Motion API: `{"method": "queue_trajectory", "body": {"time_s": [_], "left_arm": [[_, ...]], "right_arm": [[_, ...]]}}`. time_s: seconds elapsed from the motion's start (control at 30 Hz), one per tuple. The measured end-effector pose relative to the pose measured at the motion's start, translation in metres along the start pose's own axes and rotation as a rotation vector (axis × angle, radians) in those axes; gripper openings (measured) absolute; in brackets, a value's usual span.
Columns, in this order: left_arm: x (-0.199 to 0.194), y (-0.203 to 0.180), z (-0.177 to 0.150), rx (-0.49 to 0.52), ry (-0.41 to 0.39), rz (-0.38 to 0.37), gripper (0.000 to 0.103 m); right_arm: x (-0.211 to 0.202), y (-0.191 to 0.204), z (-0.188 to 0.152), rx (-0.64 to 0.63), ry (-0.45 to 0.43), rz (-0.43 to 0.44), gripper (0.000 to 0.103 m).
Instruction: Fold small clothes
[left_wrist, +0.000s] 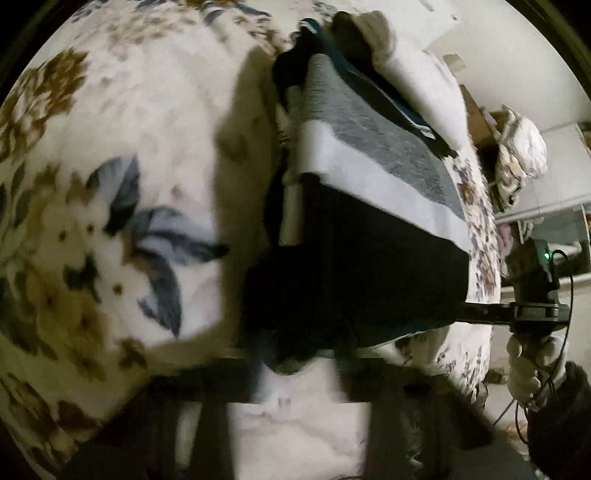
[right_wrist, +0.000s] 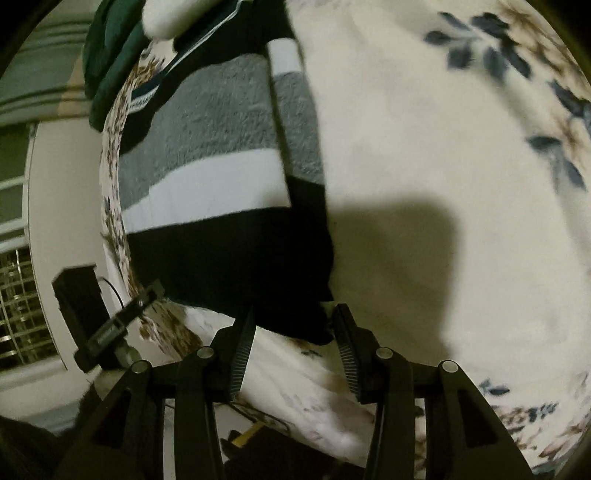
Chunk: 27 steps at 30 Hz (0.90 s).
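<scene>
A striped garment with black, white and grey bands (left_wrist: 369, 206) lies on a floral bedspread (left_wrist: 129, 184). It also shows in the right wrist view (right_wrist: 221, 184). My left gripper (left_wrist: 295, 365) is blurred at the garment's near black hem, jaws apart, with the black edge between them. My right gripper (right_wrist: 295, 325) is open, its ribbed fingers (right_wrist: 243, 354) straddling the black corner of the garment at the bed's edge. The right gripper also shows in the left wrist view (left_wrist: 480, 312) at the hem's right end.
A dark teal garment (right_wrist: 110, 55) and a white item (right_wrist: 166, 14) lie beyond the striped one. The bed edge drops off to the floor (right_wrist: 62, 206). A pile of bedding (left_wrist: 521, 147) sits at the far right.
</scene>
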<state>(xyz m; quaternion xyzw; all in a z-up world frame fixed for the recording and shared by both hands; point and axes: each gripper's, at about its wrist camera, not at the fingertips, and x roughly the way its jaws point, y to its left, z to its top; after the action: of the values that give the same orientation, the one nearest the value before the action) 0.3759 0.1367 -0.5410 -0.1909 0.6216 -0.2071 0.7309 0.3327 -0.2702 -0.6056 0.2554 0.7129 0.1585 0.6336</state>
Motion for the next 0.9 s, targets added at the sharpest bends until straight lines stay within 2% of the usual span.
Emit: {"method": "queue_trajectory", "body": {"time_s": [0.03,0.07,0.23,0.27,0.33,0.43,0.47,0.5,0.53,0.57,0.6,0.73,0.83,0.9], "left_arm": [[-0.001,-0.002,0.003,0.009,-0.004,0.001,0.011],[-0.003,-0.002,0.002,0.020,-0.007,0.002,0.010],[-0.006,0.017,-0.008,0.006,-0.010,-0.009,0.007],[-0.003,0.025,-0.011,-0.021,0.002,-0.004,0.007],[-0.005,0.028,-0.013,-0.069,0.007,-0.045,0.007],[-0.017,0.027,-0.006,-0.109,-0.001,-0.048,0.016],[-0.021,0.029,-0.003,-0.126,-0.010,-0.053,0.027],[-0.025,0.030,0.004,-0.151,-0.030,-0.068,0.043],[-0.029,0.033,0.012,-0.175,-0.060,-0.108,0.049],[-0.032,0.035,0.022,-0.198,-0.091,-0.145,0.057],[-0.033,0.037,0.030,-0.215,-0.115,-0.160,0.057],[-0.022,0.038,0.083,-0.234,-0.173,-0.193,0.057],[0.002,0.031,0.127,-0.219,-0.160,-0.203,0.057],[0.019,0.023,0.156,-0.196,-0.136,-0.178,0.057]], "right_arm": [[0.004,0.006,0.002,-0.008,-0.002,-0.006,0.034],[0.004,0.005,0.008,0.003,-0.004,-0.005,0.014],[-0.005,-0.008,0.010,0.077,-0.049,-0.044,0.009],[-0.007,-0.017,0.012,0.099,-0.037,-0.044,0.009],[-0.004,-0.023,0.012,0.098,-0.002,-0.035,0.009],[-0.006,-0.021,0.017,0.126,0.041,0.029,0.015],[-0.011,-0.025,0.020,0.155,0.042,0.065,0.028],[-0.017,-0.030,0.023,0.175,0.021,0.097,0.036],[-0.024,-0.033,0.026,0.190,-0.013,0.123,0.056],[-0.030,-0.036,0.031,0.203,-0.046,0.143,0.071],[-0.034,-0.040,0.037,0.212,-0.066,0.154,0.074],[-0.042,-0.046,0.076,0.233,-0.160,0.208,0.075],[-0.041,-0.046,0.115,0.254,-0.211,0.239,0.075],[-0.036,-0.039,0.145,0.261,-0.233,0.210,0.075]]}}
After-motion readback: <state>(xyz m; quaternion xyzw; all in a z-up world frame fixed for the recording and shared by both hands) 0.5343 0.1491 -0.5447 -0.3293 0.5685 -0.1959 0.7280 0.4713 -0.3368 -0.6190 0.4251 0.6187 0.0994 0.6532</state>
